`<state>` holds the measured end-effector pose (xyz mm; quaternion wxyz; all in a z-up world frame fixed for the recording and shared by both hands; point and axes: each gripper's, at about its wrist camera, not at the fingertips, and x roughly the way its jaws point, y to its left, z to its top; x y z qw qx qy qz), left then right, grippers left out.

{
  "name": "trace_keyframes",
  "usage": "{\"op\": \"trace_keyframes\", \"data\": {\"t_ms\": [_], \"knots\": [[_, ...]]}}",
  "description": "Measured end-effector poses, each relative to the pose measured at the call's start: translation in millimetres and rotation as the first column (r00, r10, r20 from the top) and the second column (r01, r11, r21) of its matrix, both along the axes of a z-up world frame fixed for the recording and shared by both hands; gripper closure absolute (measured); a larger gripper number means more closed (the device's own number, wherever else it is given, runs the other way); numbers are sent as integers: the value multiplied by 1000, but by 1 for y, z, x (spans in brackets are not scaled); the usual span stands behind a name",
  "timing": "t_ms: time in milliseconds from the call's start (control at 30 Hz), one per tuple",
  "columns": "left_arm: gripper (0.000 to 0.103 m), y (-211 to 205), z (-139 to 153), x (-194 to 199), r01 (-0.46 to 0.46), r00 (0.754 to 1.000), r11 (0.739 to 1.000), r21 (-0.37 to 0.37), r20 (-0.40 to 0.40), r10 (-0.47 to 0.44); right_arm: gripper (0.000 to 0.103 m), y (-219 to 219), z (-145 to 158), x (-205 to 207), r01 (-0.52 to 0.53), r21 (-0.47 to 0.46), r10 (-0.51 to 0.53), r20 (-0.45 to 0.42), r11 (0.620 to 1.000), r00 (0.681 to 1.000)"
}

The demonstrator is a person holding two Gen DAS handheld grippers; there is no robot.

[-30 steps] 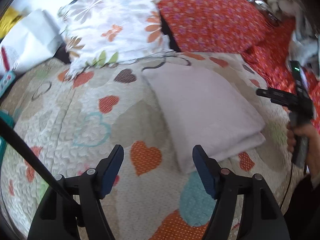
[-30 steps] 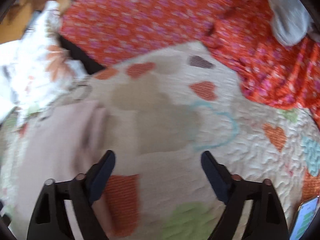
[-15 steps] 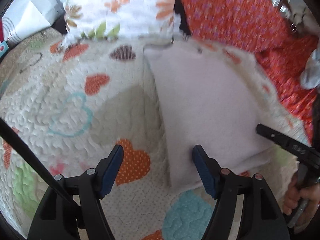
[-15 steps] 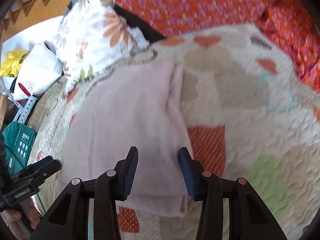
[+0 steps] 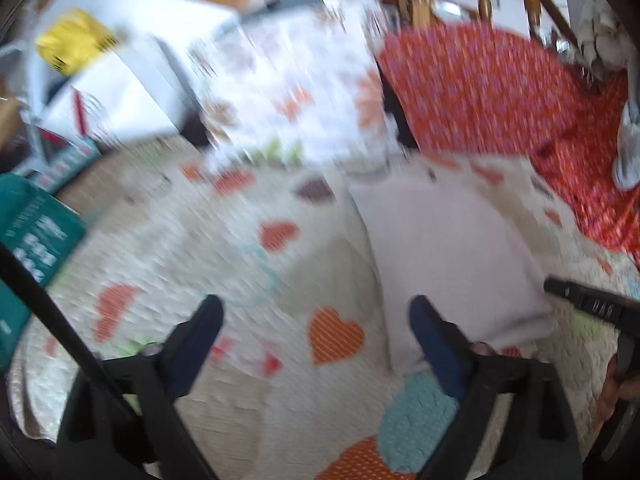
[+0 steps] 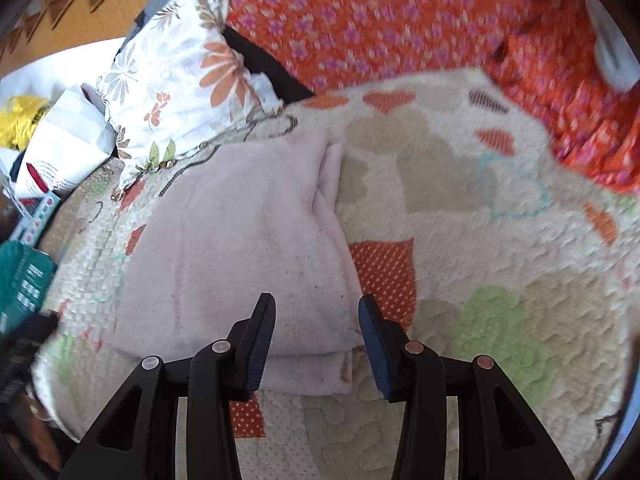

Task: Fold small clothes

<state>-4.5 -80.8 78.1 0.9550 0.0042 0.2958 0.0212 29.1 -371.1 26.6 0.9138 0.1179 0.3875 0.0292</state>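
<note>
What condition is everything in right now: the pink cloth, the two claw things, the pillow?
Pink garment: folded, lying flat on the quilt.
Left gripper: jaws opening wide, nothing between them, over the quilt beside the garment.
Right gripper: about half open, over the garment's near corner; pads not pressing it.
Floral pillow: lying at the quilt's far edge.

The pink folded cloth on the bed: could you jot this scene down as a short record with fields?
item: folded pale pink cloth, lying flat
surface: heart-patterned quilt
behind it: floral pillow, red flowered blanket
left gripper: jaws opening, nothing between them, only quilt below
right gripper: half open over the cloth's near corner, not gripping
picture quality: left view blurred
</note>
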Motion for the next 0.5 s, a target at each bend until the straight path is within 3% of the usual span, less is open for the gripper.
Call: {"op": "trace_keyframes", "data": {"t_ms": [133, 267, 500], "knots": [[0, 8, 19, -24, -54, 988, 999, 10, 142, 52, 39, 10, 2, -11, 20, -20, -19, 50, 1000, 999], [0, 7, 28, -24, 5, 990, 1000, -15, 139, -3, 38, 20, 3, -12, -11, -39, 13, 55, 999, 998], [0, -14, 39, -9, 62, 990, 996, 58, 126, -69, 35, 28, 4, -13, -25, -70, 31, 81, 997, 996]]}}
